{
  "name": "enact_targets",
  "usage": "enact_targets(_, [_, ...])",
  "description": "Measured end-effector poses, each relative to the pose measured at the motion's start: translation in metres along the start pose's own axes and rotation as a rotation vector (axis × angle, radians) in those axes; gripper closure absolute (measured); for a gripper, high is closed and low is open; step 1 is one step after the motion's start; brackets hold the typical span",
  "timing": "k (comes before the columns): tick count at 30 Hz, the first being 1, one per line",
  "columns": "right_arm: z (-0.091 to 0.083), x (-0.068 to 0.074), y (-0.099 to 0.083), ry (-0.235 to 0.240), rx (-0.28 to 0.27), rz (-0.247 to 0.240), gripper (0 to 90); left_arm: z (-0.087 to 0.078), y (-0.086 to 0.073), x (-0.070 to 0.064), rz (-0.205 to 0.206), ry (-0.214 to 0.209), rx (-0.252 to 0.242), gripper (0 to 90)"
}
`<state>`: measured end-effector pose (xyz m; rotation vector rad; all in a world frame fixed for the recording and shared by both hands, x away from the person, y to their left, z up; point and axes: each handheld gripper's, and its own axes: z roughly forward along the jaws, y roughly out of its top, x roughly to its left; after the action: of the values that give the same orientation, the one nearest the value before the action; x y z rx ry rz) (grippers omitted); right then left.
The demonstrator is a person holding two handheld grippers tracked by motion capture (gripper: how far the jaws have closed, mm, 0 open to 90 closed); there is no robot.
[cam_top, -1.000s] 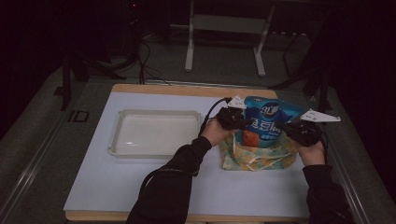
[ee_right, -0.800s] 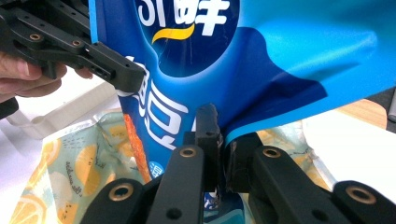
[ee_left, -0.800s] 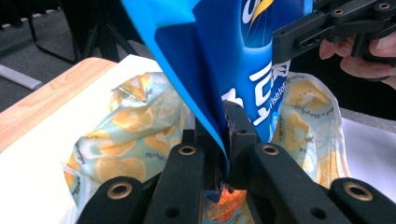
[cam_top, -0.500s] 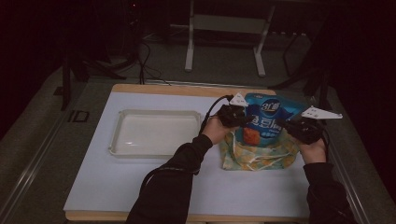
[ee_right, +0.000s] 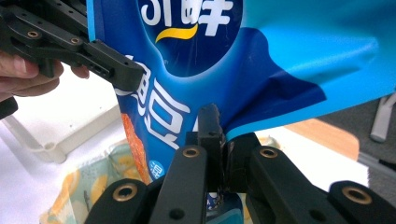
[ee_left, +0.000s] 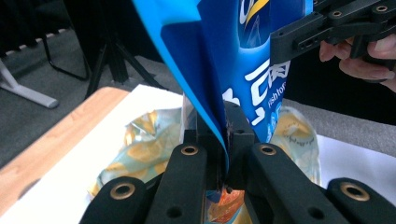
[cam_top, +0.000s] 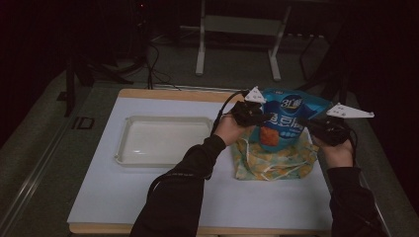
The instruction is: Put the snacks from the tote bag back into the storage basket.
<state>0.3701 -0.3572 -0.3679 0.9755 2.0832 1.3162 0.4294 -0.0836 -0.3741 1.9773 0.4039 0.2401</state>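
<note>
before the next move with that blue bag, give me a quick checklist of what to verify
1. Left gripper clamped on the blue snack bag: ok, the bag's edge is pinched between its jaws in the left gripper view.
2. Right gripper clamped on the bag's other side: ok, jaws shut on the film.
3. Bag held upright between both grippers: ok in the high view.
4. Yellow patterned bag lies under the blue one: ok, though contact between them cannot be told.
5. White tray free to receive something: ok, it looks empty.
6. Bag top sealed or open: cannot tell.
</note>
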Motion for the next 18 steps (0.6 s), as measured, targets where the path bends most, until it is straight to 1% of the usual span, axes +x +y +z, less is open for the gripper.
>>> enact_targets(4, [-0.007, 0.002, 0.012, -0.009, -0.015, -0.01, 88.0, -0.007, 0.011, -0.001, 0.01, 0.003, -0.011, 88.5])
enact_targets(7, [-0.012, 0.003, 0.021, -0.012, -0.026, -0.021, 88.1, -0.013, 0.02, 0.0, 0.009, -0.006, -0.021, 88.8])
enact_targets(9, [-0.015, 0.004, 0.027, -0.015, -0.028, -0.032, 88.2, -0.017, 0.025, -0.001, 0.018, -0.005, -0.023, 88.8])
enact_targets(13, [-0.02, 0.007, 0.04, -0.015, -0.033, -0.037, 88.4, -0.027, 0.038, -0.001, 0.035, 0.001, -0.023, 88.9])
enact_targets(15, [-0.022, 0.009, 0.047, -0.016, -0.039, -0.046, 88.4, -0.033, 0.043, 0.0, 0.032, 0.003, -0.03, 88.8])
enact_targets(18, [-0.025, 0.013, 0.058, -0.019, -0.044, -0.062, 88.4, -0.042, 0.05, 0.0, 0.042, 0.014, -0.034, 88.8])
